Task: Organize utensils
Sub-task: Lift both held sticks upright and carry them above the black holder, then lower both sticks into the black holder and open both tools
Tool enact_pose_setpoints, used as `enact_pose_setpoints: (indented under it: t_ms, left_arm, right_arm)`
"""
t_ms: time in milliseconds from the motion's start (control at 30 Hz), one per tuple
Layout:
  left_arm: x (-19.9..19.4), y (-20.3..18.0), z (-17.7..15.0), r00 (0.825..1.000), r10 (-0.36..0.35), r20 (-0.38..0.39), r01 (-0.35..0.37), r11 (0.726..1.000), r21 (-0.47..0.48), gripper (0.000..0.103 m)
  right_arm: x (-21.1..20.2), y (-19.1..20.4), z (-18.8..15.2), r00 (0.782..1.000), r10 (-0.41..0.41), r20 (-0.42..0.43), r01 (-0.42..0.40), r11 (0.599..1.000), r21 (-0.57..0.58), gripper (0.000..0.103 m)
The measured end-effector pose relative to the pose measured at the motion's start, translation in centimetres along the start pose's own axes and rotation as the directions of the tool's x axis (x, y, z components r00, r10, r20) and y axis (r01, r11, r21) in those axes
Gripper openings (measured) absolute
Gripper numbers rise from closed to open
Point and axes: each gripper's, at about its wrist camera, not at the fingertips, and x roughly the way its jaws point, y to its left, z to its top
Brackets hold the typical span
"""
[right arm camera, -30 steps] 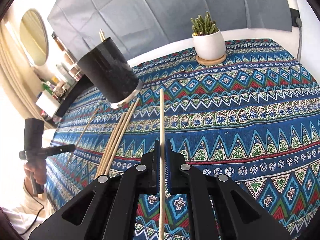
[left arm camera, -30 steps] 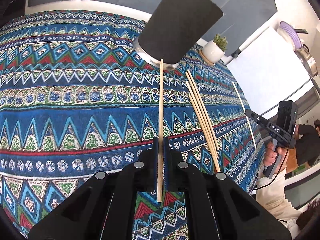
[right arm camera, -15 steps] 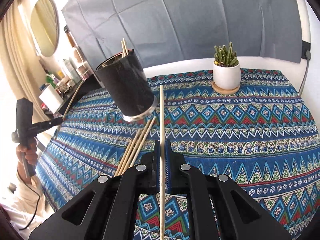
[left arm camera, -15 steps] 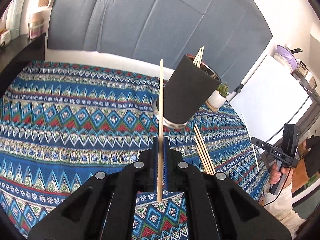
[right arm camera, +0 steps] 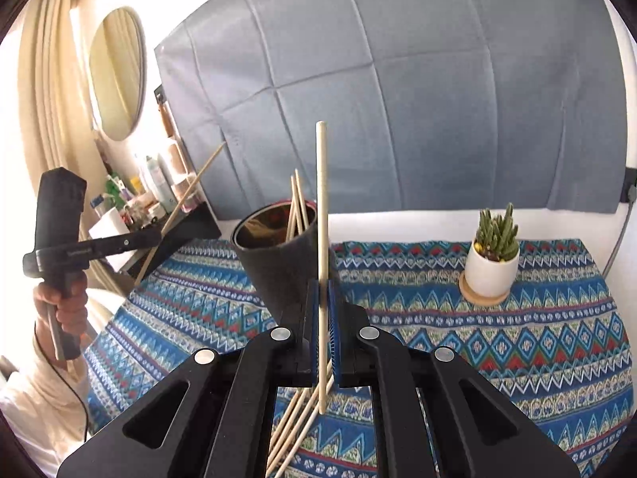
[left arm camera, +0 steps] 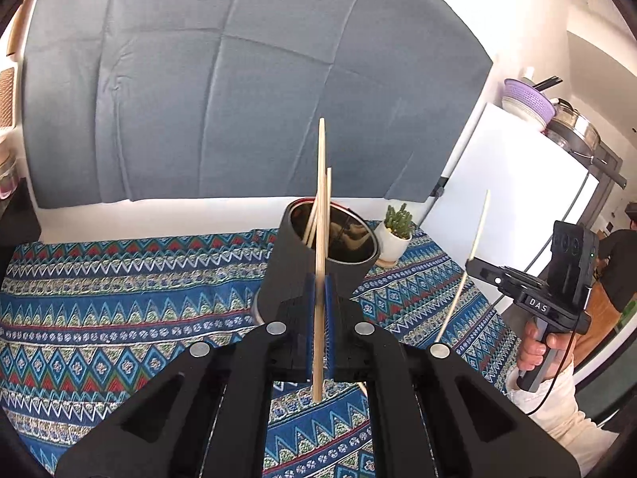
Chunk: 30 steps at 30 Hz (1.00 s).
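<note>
The left gripper [left arm camera: 318,298] pinches one chopstick [left arm camera: 319,239] pointing to 12 o'clock; the right gripper [right arm camera: 323,306] pinches another chopstick [right arm camera: 321,239], the black holder cup [right arm camera: 278,255] just behind both.

holder [right arm camera: 278,255] on tablecloth [right arm camera: 517,342] | chopsticks [right arm camera: 297,207] in holder | plant [right arm camera: 493,259] right – apart
</note>
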Motion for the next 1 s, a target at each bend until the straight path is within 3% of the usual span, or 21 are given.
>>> enact_pose_setpoints:
  t_ms: [200,300,433,500,667,833,1000]
  left_arm:
    - [2.7,-0.4,1.4,0.999,-0.03,0.043,0.03,0.999,-0.01,0.005]
    - [3.5,-0.1,2.1,0.994,-0.083,0.076,0.087,0.995,-0.041,0.005]
    - [4.2,0.3,3.7,0.972,-0.186,0.141,0.202,0.974,-0.103,0.005]
    - [4.6,0.0,4.3,0.961,-0.213,0.176,0.227,0.972,-0.066,0.005]
    - [6.3,0.3,5.3,0.946,-0.208,0.248,0.225,0.974,-0.038,0.005]
    - [9.0,1.1,4.8,0.953,-0.175,0.248,0.2,0.976,-0.083,0.005]
    - [10.8,1.0,3.4,0.966,-0.12,0.228,0.136,0.989,-0.053,0.005]
  right_arm:
    - [1.9,0.2,3.5,0.998,0.036,0.049,-0.037,0.999,0.027,0.005]
    - [2.7,0.2,5.8,0.995,0.057,0.087,-0.063,0.996,0.064,0.005]
    - [4.0,0.5,8.6,0.989,0.097,0.107,-0.107,0.99,0.087,0.005]
    - [5.0,0.5,9.6,0.984,0.155,0.093,-0.165,0.98,0.114,0.005]
    - [7.2,1.0,10.4,0.981,0.152,0.123,-0.167,0.979,0.115,0.005]
    - [9.8,0.1,9.3,0.979,0.153,0.138,-0.174,0.972,0.155,0.005]
    - [12.1,-0.7,6.9,0.987,0.15,0.061,-0.159,0.972,0.175,0.005]
